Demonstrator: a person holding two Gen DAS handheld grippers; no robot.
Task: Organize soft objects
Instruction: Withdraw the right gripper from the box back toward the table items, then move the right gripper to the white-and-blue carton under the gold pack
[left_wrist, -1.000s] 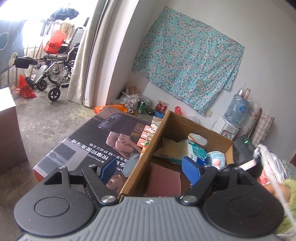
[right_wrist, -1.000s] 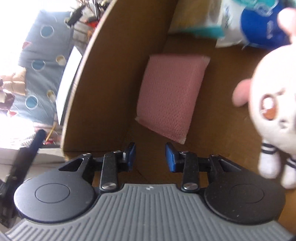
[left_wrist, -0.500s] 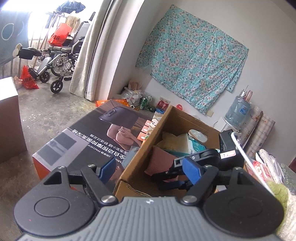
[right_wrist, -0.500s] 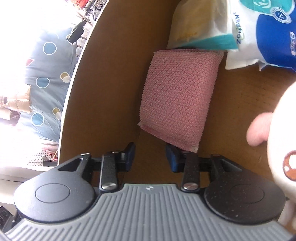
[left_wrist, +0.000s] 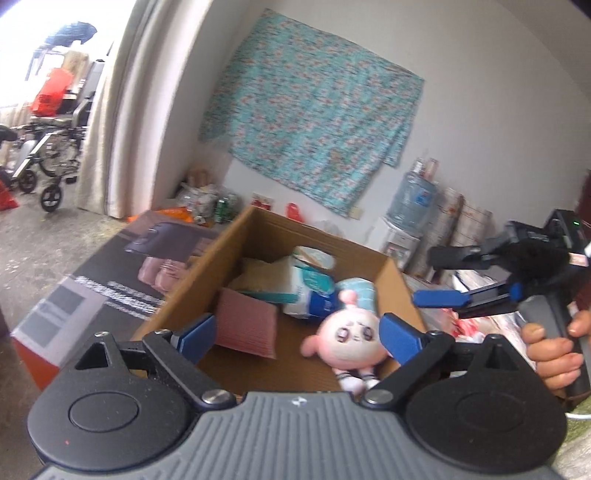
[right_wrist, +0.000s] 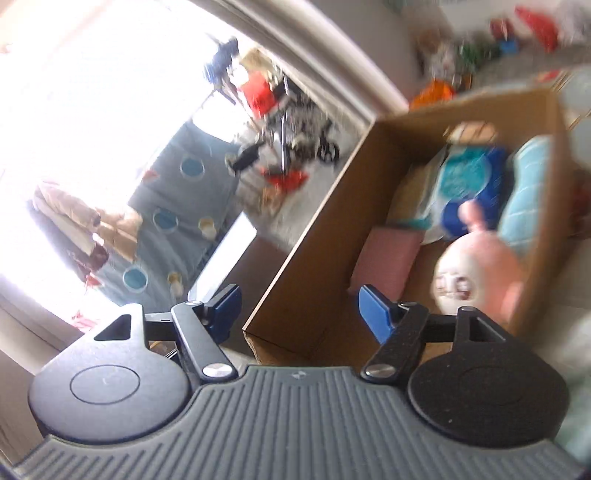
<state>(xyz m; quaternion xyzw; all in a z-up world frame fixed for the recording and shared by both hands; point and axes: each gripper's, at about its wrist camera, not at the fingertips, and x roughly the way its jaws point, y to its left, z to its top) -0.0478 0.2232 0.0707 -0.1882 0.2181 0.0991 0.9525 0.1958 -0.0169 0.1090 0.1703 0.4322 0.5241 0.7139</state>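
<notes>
At lower centre the left gripper (left_wrist: 297, 334) is opening, empty. Behind it the cardboard box (left_wrist: 236, 236) already holds a pink cloth (left_wrist: 245, 323), tissue packs (left_wrist: 306, 291) and a plush doll (left_wrist: 351, 338). At right, the right gripper (left_wrist: 439, 277) is opening, empty too.

Pink plush doll (left_wrist: 352, 338) lies in cardboard box (left_wrist: 258, 229).

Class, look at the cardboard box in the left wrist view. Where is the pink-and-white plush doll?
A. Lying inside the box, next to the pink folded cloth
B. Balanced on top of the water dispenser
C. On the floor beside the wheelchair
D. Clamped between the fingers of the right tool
A: the plush doll lies on the floor of the cardboard box, with the pink folded cloth beside it and no tool touching it.
</notes>
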